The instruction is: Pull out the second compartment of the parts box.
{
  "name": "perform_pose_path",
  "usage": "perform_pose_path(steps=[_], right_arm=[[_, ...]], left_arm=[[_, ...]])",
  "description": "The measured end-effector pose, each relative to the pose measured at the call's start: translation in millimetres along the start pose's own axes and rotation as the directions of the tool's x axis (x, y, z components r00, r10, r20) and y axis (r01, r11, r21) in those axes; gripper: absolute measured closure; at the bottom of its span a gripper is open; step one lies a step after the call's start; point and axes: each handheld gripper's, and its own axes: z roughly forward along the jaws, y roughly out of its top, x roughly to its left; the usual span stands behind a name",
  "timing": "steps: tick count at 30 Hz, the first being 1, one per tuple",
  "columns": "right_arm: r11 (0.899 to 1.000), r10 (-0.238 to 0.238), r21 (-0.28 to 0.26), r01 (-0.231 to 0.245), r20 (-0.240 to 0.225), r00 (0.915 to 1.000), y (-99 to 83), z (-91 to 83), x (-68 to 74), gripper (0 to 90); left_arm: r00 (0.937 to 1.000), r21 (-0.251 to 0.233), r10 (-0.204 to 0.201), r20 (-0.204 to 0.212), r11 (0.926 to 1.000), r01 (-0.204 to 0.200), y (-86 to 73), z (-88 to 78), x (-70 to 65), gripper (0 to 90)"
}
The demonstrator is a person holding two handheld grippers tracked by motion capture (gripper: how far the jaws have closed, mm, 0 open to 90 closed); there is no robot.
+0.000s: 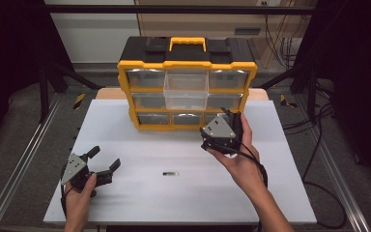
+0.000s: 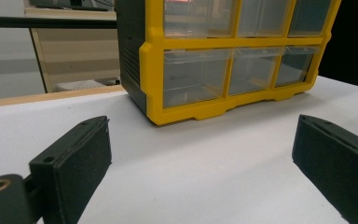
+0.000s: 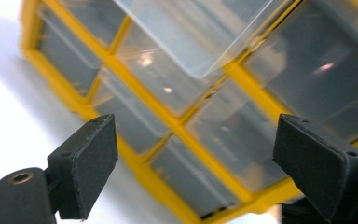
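Observation:
A yellow and black organiser cabinet with clear drawers stands at the back of the white table. Its top middle drawer is pulled out and looks empty. My right gripper is held tilted just in front of the cabinet's lower right drawers, open, nothing between the jaws. In the right gripper view the pulled-out drawer hangs above the gripper, with the cabinet frame close behind. My left gripper rests open at the table's near left, facing the cabinet; its jaws are empty.
A small dark object lies on the table's middle, between the two hands. Black frame posts and cables stand on the floor at both sides. A metal rail runs along the left of the table.

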Motion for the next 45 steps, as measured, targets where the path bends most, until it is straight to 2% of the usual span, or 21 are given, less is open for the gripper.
perform_pose_path(steps=[3,7,9,13,17,19,23,30,40,43,45], right_arm=[[0.999,0.033,0.007,-0.032,-0.059,0.9977,-3.2,3.8,-2.7,13.6],[0.998,0.063,0.024,-0.061,-0.141,0.9880,-6.5,6.5,-4.7,14.0],[0.997,0.070,0.036,-0.065,-0.170,0.9829,-9.4,7.2,-4.5,13.8],[0.995,0.088,0.059,-0.078,-0.209,0.9738,-15.7,9.7,-4.3,13.8],[0.992,0.107,0.087,-0.088,-0.239,0.9653,-21.9,10.5,-3.7,13.3],[0.990,0.128,0.097,-0.106,-0.255,0.9586,-25.6,10.1,-2.8,13.2],[0.987,0.138,0.118,-0.109,-0.282,0.9494,-31.7,12.0,-0.1,12.5],[0.984,0.154,0.135,-0.114,-0.336,0.9292,-31.1,21.5,7.9,11.9],[0.982,0.137,0.176,-0.068,-0.413,0.9004,-27.0,33.4,32.7,11.3],[0.982,0.125,0.179,-0.053,-0.418,0.9000,-27.6,35.7,35.5,10.9],[0.982,0.134,0.181,-0.062,-0.417,0.8992,-27.7,36.6,36.7,10.8]], left_arm=[[0.9999,-0.007,-0.010,0.004,0.9999,0.010,0.0,1.6,-0.7,4.3],[0.9998,0.011,0.012,0.018,0.9999,-0.012,-0.4,6.7,-4.8,4.3],[0.9992,0.016,0.031,0.024,0.9994,-0.031,0.0,7.3,-7.6,4.2],[0.9986,0.022,0.039,0.036,0.9990,-0.040,-0.5,9.3,-11.4,4.1],[0.9967,0.032,0.073,0.035,0.9967,-0.075,0.1,10.3,-14.8,4.0],[0.9959,0.036,0.083,0.038,0.9958,-0.084,-0.2,10.6,-16.0,4.0],[0.9946,0.033,0.095,0.042,0.9948,-0.097,0.5,10.3,-17.7,3.9],[0.9946,0.031,0.097,0.037,0.9947,-0.098,1.1,9.3,-16.5,3.8],[0.9956,0.026,0.088,0.032,0.9957,-0.089,1.6,9.5,-13.5,3.8],[0.9960,0.023,0.085,0.029,0.9961,-0.086,2.0,8.8,-12.5,3.8],[0.9963,0.022,0.082,0.026,0.9963,-0.083,2.1,8.3,-11.3,3.8]])
